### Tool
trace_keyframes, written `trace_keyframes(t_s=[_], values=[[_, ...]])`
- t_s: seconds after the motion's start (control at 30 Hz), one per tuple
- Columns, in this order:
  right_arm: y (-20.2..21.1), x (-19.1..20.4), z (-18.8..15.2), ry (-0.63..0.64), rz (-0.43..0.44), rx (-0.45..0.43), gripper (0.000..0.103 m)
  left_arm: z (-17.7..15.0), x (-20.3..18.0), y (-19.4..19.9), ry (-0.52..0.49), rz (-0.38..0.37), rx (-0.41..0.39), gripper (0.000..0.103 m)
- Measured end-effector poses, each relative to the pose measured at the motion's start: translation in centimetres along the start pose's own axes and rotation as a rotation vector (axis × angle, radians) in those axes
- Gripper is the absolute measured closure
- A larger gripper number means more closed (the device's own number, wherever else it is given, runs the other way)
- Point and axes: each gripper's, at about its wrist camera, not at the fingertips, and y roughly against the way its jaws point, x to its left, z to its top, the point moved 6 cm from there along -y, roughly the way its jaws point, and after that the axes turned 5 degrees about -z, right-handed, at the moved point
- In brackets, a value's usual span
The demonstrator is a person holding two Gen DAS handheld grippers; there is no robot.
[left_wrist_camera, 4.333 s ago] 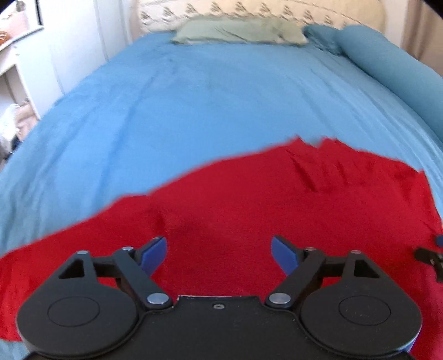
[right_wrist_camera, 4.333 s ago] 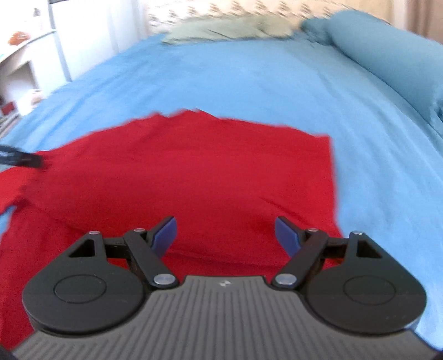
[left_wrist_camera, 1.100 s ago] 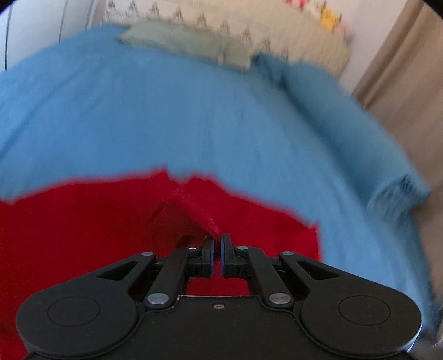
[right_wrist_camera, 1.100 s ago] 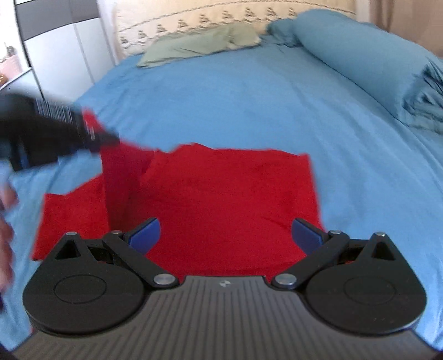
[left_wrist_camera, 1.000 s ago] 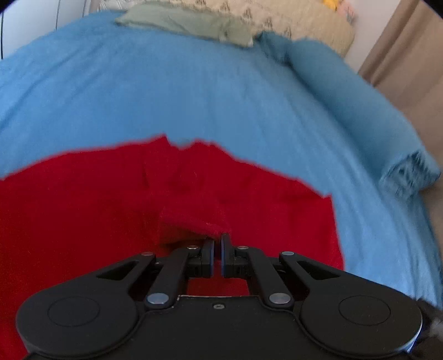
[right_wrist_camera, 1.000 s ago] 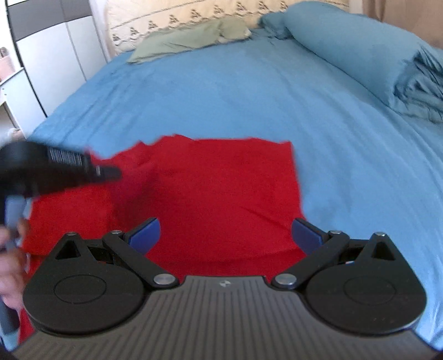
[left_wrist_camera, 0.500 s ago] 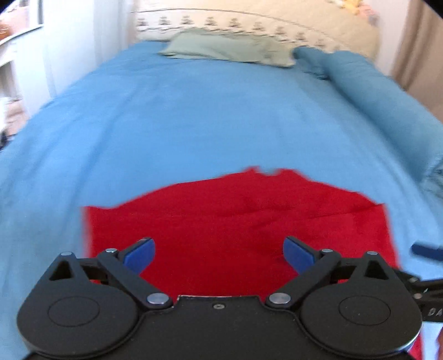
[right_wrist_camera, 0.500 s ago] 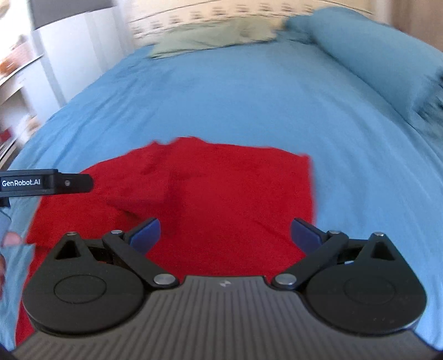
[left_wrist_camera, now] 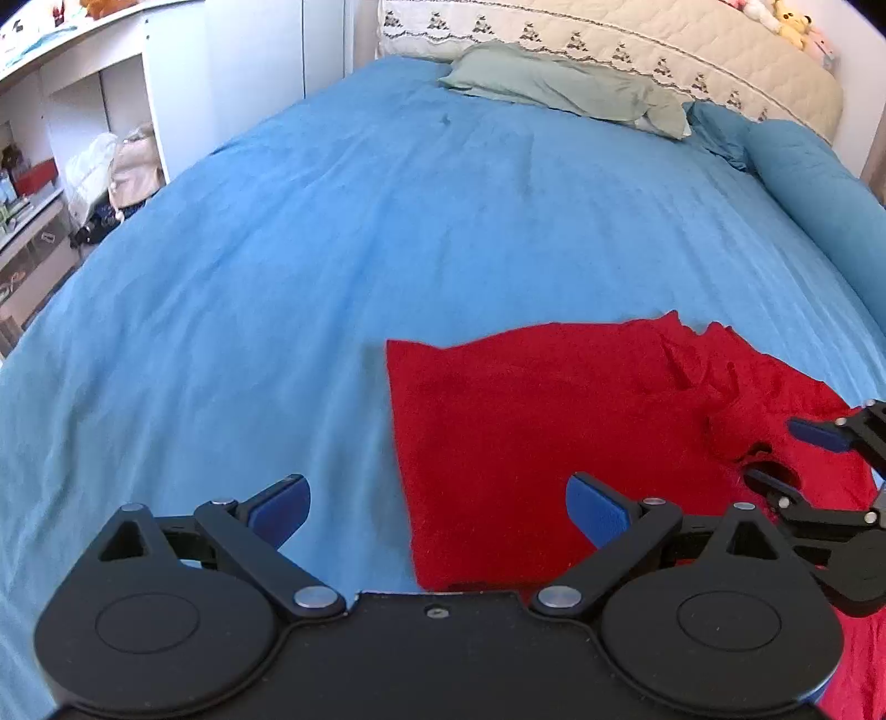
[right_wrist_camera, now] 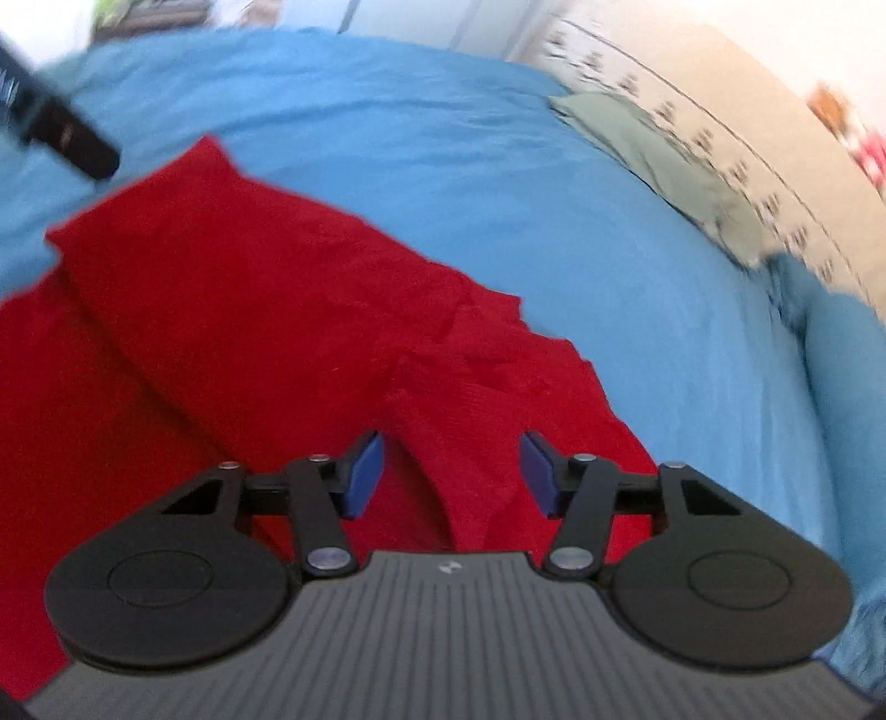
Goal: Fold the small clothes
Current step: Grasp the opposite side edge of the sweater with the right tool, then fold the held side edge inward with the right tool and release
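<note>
A red garment (left_wrist_camera: 554,437) lies partly folded on the blue bedspread (left_wrist_camera: 332,249), with a straight folded left edge. My left gripper (left_wrist_camera: 437,507) is open and empty, over that left edge near the garment's front. My right gripper (right_wrist_camera: 451,473) is open, low over a raised ridge of the red garment (right_wrist_camera: 277,310) that runs between its fingers; the view is blurred. It also shows in the left wrist view (left_wrist_camera: 775,451) at the garment's right side. A black part of the left gripper (right_wrist_camera: 72,138) shows at the upper left of the right wrist view.
A green pillow (left_wrist_camera: 565,88) and a quilted headboard (left_wrist_camera: 637,50) are at the far end. A rolled blue blanket (left_wrist_camera: 819,183) lies along the right side. White shelves with clutter (left_wrist_camera: 83,155) stand left of the bed.
My left gripper let go of the folded-over red cloth, opened and moved left to the garment's left edge. My right gripper swung down close to the garment's right side, jaws narrower.
</note>
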Motion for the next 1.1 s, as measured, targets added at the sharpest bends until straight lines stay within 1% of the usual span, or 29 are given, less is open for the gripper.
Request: trace_keyframes(t_s=[0.07, 0.13, 0.2, 0.3, 0.4, 0.57, 0.67, 0.77, 0.87, 1.0, 1.1], values=[[-0.3, 0.8, 0.2, 0.05, -0.001, 0.0, 0.05, -0.2, 0.1, 0.2, 0.005, 0.001, 0.004, 0.002], [-1.0, 1.3, 0.3, 0.07, 0.011, 0.019, 0.073, 0.0, 0.2, 0.4, 0.01, -0.004, 0.007, 0.002], [-1.1, 1.2, 0.2, 0.07, 0.005, 0.032, 0.082, 0.0, 0.3, 0.5, 0.013, -0.009, 0.008, 0.002], [-0.5, 0.3, 0.4, 0.016, -0.012, 0.022, 0.082, 0.2, 0.5, 0.6, 0.011, -0.012, 0.015, 0.002], [1.1, -1.8, 0.6, -0.084, -0.045, 0.007, 0.082, 0.2, 0.3, 0.8, 0.016, -0.026, 0.02, 0.002], [2.8, -7.2, -0.4, -0.296, -0.127, 0.009, 0.082, -0.1, -0.7, 0.7, -0.007, -0.022, 0.033, 0.002], [3.2, -10.2, -2.2, -0.424, -0.148, 0.036, 0.082, -0.4, -1.3, 0.4, 0.001, -0.026, 0.04, 0.002], [3.6, -12.1, -4.7, -0.514, -0.172, 0.071, 0.082, -0.8, -2.1, -0.2, 0.004, -0.03, 0.05, 0.002], [3.4, -13.6, -7.7, -0.631, -0.174, 0.121, 0.082, -1.2, -2.8, -0.9, -0.002, -0.033, 0.059, 0.002], [3.0, -14.8, -10.9, -0.727, -0.179, 0.17, 0.082, -1.6, -3.7, -1.6, -0.018, -0.032, 0.073, 0.002], [3.6, -15.7, -11.7, -0.755, -0.191, 0.16, 0.082, -1.8, -4.1, -1.8, -0.027, -0.033, 0.079, 0.002]])
